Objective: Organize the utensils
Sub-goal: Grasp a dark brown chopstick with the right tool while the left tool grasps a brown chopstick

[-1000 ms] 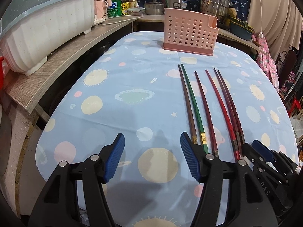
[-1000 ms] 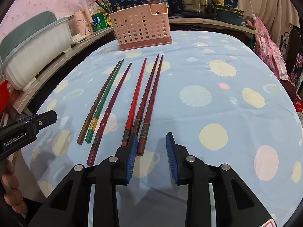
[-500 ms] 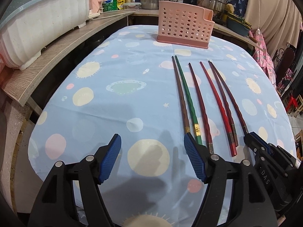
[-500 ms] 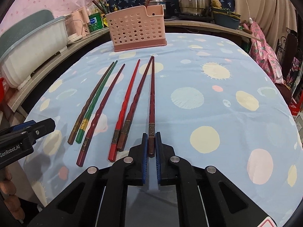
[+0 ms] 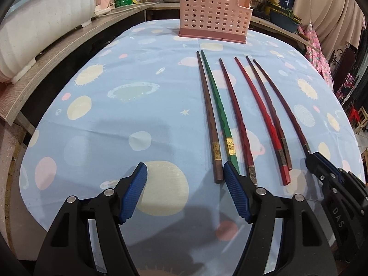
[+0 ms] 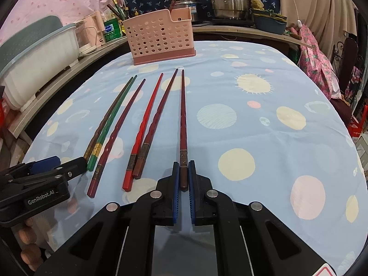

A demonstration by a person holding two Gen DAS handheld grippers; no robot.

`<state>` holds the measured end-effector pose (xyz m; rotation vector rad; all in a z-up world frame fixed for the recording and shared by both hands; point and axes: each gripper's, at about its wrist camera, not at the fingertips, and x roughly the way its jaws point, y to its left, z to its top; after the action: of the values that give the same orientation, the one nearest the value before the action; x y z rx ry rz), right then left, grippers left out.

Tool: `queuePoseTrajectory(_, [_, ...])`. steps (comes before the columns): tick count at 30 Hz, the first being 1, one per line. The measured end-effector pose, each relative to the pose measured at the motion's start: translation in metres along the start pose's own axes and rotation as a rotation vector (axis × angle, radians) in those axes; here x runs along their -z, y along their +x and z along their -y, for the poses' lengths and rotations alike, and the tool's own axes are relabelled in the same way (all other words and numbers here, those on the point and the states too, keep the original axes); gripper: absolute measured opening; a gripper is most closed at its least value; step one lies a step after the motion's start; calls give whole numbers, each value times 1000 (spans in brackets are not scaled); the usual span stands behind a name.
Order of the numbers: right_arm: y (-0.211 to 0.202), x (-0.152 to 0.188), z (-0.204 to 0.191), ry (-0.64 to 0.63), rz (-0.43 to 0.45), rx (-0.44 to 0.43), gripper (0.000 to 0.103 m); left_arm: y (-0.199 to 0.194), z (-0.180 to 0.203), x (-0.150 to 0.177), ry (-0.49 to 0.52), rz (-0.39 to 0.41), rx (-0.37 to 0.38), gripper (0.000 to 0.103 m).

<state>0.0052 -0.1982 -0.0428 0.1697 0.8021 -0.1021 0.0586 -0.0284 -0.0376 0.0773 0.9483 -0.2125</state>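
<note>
The right claw [image 6: 183, 179] is clamped on the butt end of the rightmost dark-red chopstick [image 6: 183, 119], which lies on the tabletop [image 6: 276, 138]. The left claw [image 5: 184, 191] stands wide with nothing between its pads, beside the brown chopstick [image 5: 208, 119]. Five more chopsticks lie alongside; the pink holder [image 6: 158, 36] stands well beyond, so sorting has barely begun. "GenRobot.AI" reads on the left claw's body.

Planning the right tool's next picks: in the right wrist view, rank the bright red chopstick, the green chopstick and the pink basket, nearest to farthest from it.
From the right tool:
1. Bright red chopstick, just to its left.
2. Green chopstick, further left, beside the left tool.
3. Pink basket, upright at the table's far end.
</note>
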Motion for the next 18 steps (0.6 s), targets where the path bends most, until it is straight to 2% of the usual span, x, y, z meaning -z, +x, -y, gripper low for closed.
queuePoseTrajectory(9, [0, 0, 0, -1, 1, 2, 7, 5, 3, -4, 10, 20, -31, 65])
queuePoseTrajectory(12, [0, 0, 0, -2, 1, 2, 7, 6, 3, -6, 11, 25, -34, 55])
queuePoseTrajectory(14, [0, 0, 0, -2, 1, 2, 7, 5, 3, -7, 14, 28, -31, 41])
queuePoseTrajectory(18, [0, 0, 0, -2, 0, 2, 7, 5, -1, -9, 8, 23, -23, 20])
